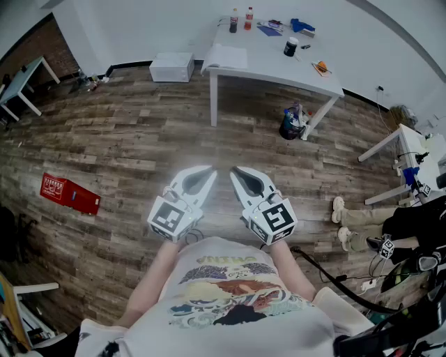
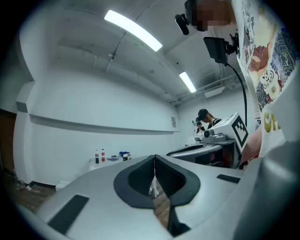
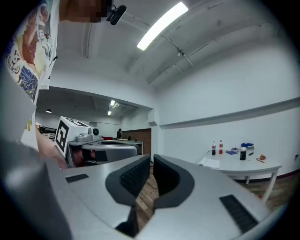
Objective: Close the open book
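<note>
Open book (image 1: 226, 57) lies flat on the near left corner of the white table (image 1: 279, 70), well ahead of both grippers, with nothing touching it. From my right gripper (image 1: 236, 171) it sits far forward. In the right gripper view the book (image 3: 212, 162) shows at the table's near end, off to the right of the jaw tips. From my left gripper (image 1: 208, 170) the table is far ahead too. In the left gripper view the table (image 2: 112, 160) shows left of the jaws, and I can't make out the book there. I hold both grippers level above the wood floor (image 1: 125, 139), side by side, tips angled toward each other, near but apart. Left gripper (image 2: 154, 157): jaws pressed together, nothing between. Right gripper (image 3: 151, 160): jaws closed to a hairline slit, empty. Further back on the table, beyond the book, are bottles (image 1: 233, 21) and a black jar (image 1: 290, 47). White box (image 1: 172, 67) is on the floor just left of the table. Red crate (image 1: 70, 194) is on the floor well left of my left gripper.
</note>
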Demonstrator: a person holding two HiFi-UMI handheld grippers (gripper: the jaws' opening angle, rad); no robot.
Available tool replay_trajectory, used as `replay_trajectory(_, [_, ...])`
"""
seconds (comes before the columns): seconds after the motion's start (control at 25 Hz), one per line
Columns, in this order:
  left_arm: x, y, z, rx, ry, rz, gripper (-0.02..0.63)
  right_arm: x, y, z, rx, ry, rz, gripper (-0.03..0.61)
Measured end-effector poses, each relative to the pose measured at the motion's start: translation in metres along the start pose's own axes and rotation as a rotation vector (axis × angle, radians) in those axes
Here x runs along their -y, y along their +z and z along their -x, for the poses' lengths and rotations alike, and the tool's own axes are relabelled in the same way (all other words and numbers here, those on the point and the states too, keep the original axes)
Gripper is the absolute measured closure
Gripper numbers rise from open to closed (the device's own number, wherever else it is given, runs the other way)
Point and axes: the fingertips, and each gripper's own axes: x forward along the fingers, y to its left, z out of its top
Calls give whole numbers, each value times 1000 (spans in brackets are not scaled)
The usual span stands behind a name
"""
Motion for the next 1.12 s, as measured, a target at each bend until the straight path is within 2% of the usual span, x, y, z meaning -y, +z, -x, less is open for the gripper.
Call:
replay_trajectory(0.44, [-7, -6, 0, -28, -4, 24, 601, 0, 1, -8, 4, 20, -54, 543])
replay_trajectory(0.84, [-22, -18, 11, -44, -9, 54, 601, -3, -7, -24, -26, 4, -48, 543])
replay_trajectory(1.12, [-36, -13, 28, -30, 2, 47, 601, -18, -7, -40, -46, 9, -42, 542])
